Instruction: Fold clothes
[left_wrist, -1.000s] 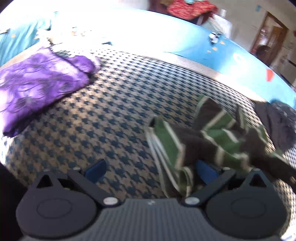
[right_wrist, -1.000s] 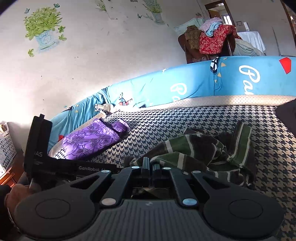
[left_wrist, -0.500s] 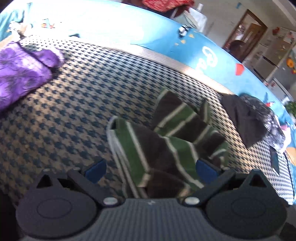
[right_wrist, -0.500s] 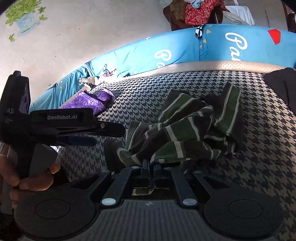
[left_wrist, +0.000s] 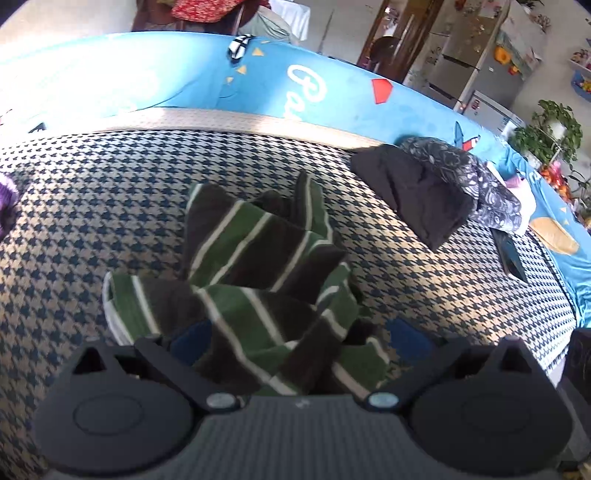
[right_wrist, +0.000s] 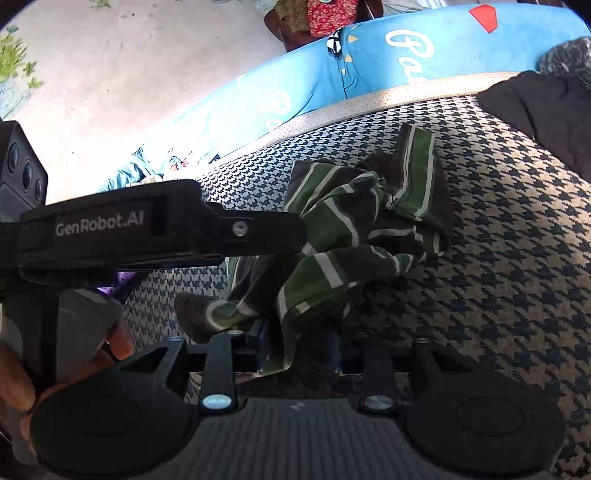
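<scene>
A crumpled green-and-brown striped garment (left_wrist: 258, 258) lies on the houndstooth bedcover (left_wrist: 92, 206). My left gripper (left_wrist: 299, 338) is open wide, and the near end of the garment lies between its blue pads (left_wrist: 188, 341) without being pressed. In the right wrist view the same garment (right_wrist: 351, 229) trails down to my right gripper (right_wrist: 300, 349). Its jaws are opening, and a hanging edge of the cloth sits loose by the left pad. The left gripper's black housing (right_wrist: 110, 229) crosses that view on the left, held by a hand (right_wrist: 114, 343).
A black garment (left_wrist: 413, 192) and a dark patterned one (left_wrist: 480, 184) lie at the far right of the bed. A blue printed sheet (left_wrist: 184, 81) runs along the far edge. A flat black object (left_wrist: 511, 254) lies near the right edge, and purple cloth (left_wrist: 5, 192) shows at the left.
The left gripper has swung right and now straddles the striped garment's near end. The right gripper's jaws, shut on the cloth before, have parted and the cloth hangs slack.
</scene>
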